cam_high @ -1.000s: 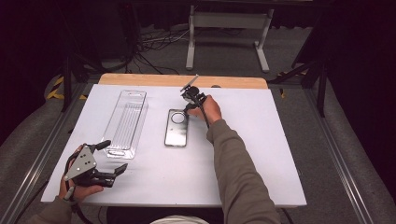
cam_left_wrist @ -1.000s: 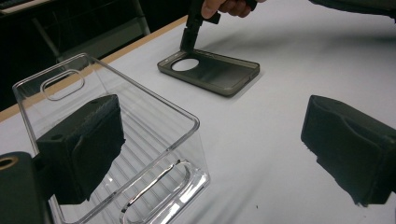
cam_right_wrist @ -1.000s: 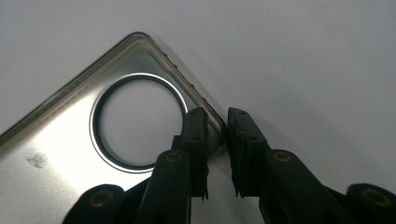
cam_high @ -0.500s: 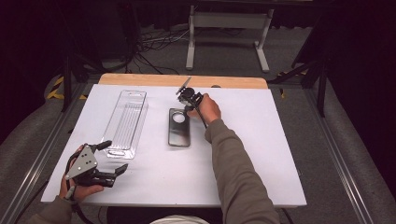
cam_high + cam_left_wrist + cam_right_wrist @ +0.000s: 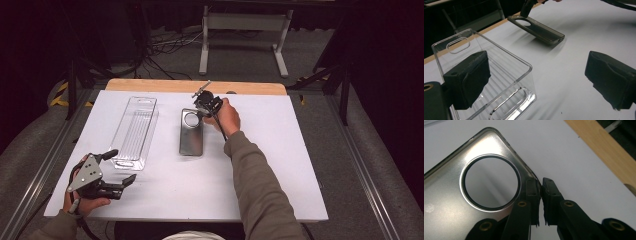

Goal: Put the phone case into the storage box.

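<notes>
Right gripper (image 5: 541, 195) is clamped on the far corner rim of the phone case (image 5: 191, 131), beside its round camera cutout (image 5: 491, 182). That end is tipped off the table (image 5: 280, 165), the near end still down. Grip is thin, on the edge only, so lift slowly and keep the wrist level or it will slip.

Case sits mid-table, at 3 o'clock of the clear plastic tray (image 5: 136, 131). Long axis runs 12–6, cutout end at 12.

Left gripper (image 5: 122, 167) idles at 7 o'clock, jaws apart, empty.
</notes>
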